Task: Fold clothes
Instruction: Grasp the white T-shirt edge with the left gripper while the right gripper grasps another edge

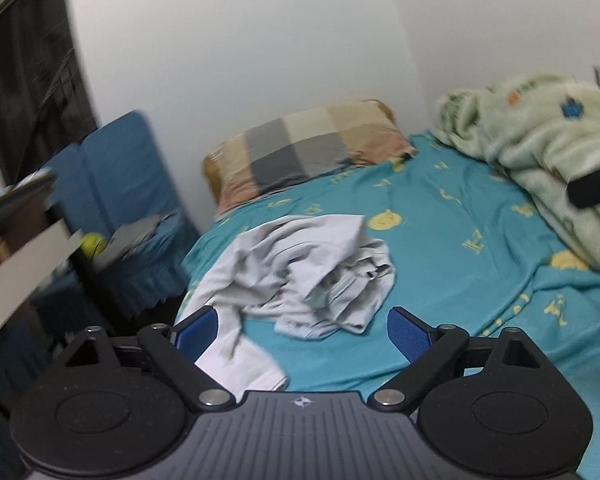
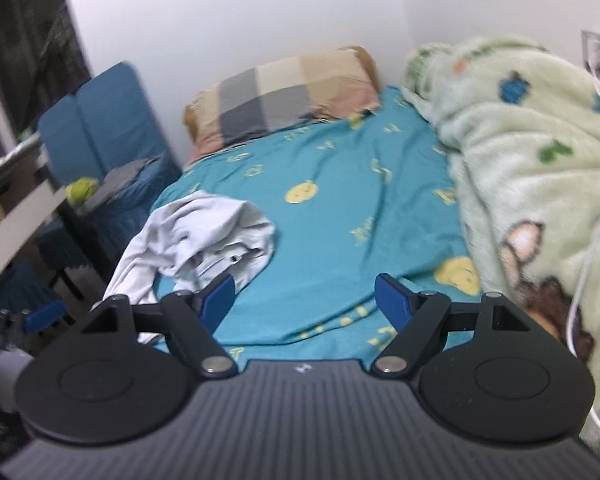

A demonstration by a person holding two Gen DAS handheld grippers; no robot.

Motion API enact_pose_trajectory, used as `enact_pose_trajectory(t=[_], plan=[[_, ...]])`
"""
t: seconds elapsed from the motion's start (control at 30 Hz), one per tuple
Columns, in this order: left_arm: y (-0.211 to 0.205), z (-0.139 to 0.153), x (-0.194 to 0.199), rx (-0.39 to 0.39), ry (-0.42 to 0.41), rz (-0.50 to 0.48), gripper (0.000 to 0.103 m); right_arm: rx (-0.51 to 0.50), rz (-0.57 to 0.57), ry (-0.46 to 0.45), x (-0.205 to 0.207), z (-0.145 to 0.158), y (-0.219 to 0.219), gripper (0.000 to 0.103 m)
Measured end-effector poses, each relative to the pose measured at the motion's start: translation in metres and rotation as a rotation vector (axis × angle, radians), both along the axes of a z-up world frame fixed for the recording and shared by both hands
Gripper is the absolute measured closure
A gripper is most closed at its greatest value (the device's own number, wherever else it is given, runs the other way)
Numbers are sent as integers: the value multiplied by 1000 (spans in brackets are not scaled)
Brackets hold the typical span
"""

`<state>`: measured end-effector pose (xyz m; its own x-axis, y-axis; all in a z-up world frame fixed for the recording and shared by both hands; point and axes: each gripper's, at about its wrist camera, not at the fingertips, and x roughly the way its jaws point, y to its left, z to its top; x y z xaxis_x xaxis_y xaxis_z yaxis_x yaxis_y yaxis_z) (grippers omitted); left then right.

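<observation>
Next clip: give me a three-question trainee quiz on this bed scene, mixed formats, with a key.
1. True or false: the left gripper holds the garment.
2. The garment is: A) folded flat B) crumpled C) hung up.
3. Fill in: the pillow lies at the bed's ___ end, by the wall.

Key: 1 false, both it and the right gripper are open and empty; 2 B; 3 far.

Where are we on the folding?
Done: nothing. The pale garment lies crumpled on the teal sheet, one end hanging off the bed edge. In hand: nothing; left gripper and right gripper are both open and empty, hovering short of it. Left: grab it, spread it flat, fold.
</observation>
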<state>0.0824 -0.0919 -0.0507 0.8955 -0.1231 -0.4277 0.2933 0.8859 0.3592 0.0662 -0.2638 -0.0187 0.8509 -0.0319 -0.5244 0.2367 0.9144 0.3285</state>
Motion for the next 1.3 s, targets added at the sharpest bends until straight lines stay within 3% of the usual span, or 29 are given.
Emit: enact_pose_trajectory(t=[0.37, 0.5, 0.57, 0.7, 0.73, 0.83, 0.87, 1.07, 1.3], plan=[[-99, -53, 93, 191, -34, -207, 28, 245, -105, 21, 8, -26, -52, 24], [-130, -81, 134, 255, -5, -236, 38, 310, -121, 78, 22, -46, -63, 24], [-133, -88, 149, 264, 2, -218, 50, 326, -146, 92, 28, -53, -69, 24], [-139, -103, 179, 284, 15, -181, 56, 306, -160, 110, 39, -65, -75, 24], [-140, -106, 187, 289, 19, -172, 61, 310, -161, 117, 42, -68, -76, 24], [-144, -117, 209, 303, 29, -144, 94, 316, -164, 132, 51, -75, -78, 24], [-144, -118, 215, 301, 30, -136, 96, 313, -165, 136, 54, -77, -78, 24], [-109, -48, 188, 33, -21, -134, 98, 270, -155, 112, 58, -74, -76, 24], [-30, 58, 106, -316, -17, -152, 98, 225, -96, 13, 46, -53, -64, 24]])
